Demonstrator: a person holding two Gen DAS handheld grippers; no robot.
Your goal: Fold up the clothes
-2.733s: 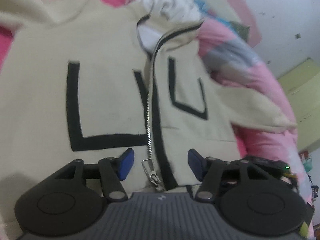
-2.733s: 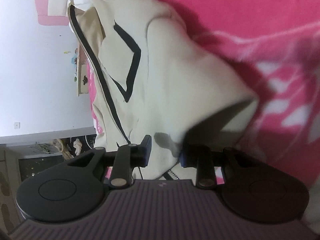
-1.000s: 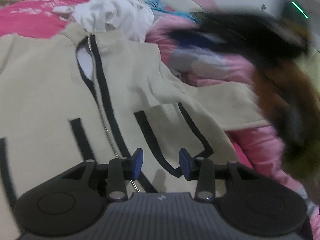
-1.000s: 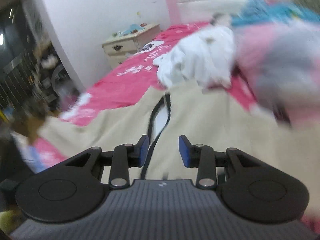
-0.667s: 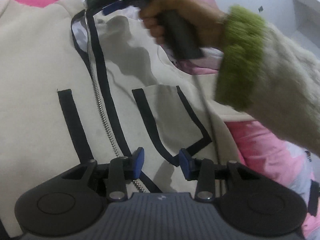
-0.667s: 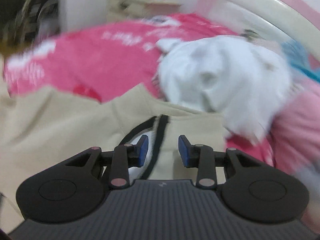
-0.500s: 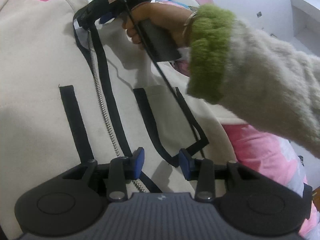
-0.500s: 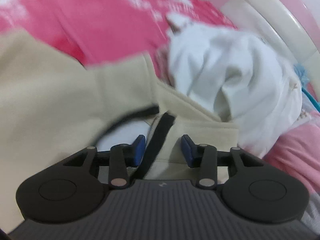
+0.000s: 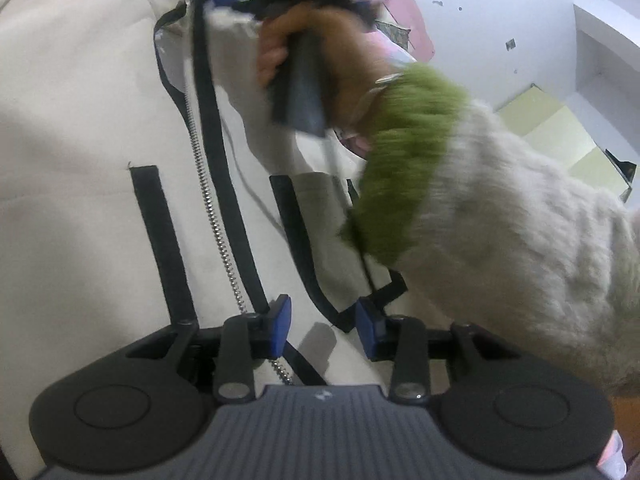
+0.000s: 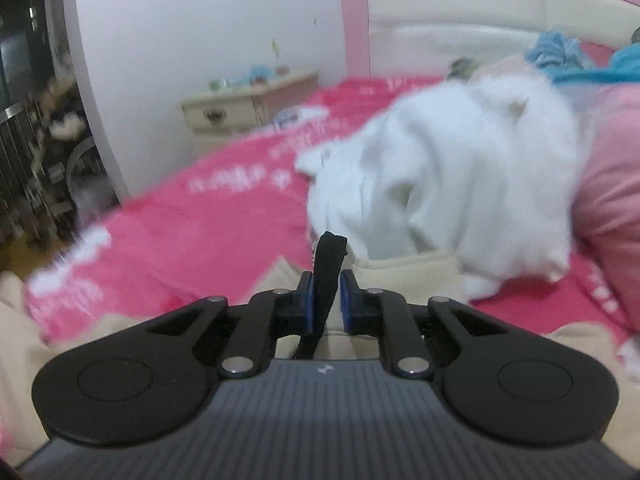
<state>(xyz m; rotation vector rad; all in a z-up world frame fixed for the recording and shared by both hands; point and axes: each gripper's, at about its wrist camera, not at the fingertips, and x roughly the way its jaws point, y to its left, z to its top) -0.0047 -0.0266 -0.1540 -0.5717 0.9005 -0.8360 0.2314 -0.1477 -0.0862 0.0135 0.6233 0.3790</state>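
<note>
Up at the jacket's (image 9: 80, 128) collar end my right gripper (image 10: 325, 300) pinches the black zipper trim (image 10: 326, 268), zipper running lengthwise back to my spread left gripper (image 9: 322, 326) at the hem.

Cream zip-up jacket (image 9: 80, 128) with black trim bands, black pocket outlines and a silver zipper (image 9: 212, 216); both the left hand-held gripper (image 9: 322, 324) and the right hand-held gripper (image 10: 325, 300) have black bodies, grey ribbed housings and blue finger pads. The sleeve (image 9: 500, 232) is off-white and fuzzy with a moss-green cuff. Bed cover (image 10: 208, 220) hot pink with white print, white garment (image 10: 460, 184), pale pink bedding (image 10: 612, 184), blue cloth (image 10: 568, 60), headboard (image 10: 460, 12) cream with pink frame, cream nightstand (image 10: 244, 108).
</note>
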